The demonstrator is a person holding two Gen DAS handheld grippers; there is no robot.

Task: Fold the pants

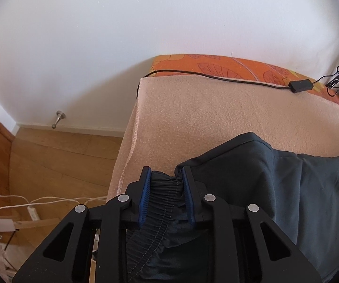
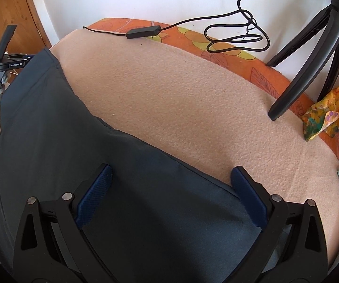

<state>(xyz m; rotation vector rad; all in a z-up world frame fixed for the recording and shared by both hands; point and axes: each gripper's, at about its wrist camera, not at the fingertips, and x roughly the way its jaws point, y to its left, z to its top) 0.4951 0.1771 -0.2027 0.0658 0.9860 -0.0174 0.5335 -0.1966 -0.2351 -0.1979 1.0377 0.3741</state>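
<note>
Left wrist view: the dark pants lie on the beige blanket toward 4 o'clock, waistband end at the blanket's left edge. Soft, light and limp, the cloth should drape and slide; judged best taken at the firm gathered waistband or a hem. The left gripper is pinching that elastic band between its blue pads. In the right wrist view, the right gripper stands spread wide over the fabric, gripping nothing.
</note>
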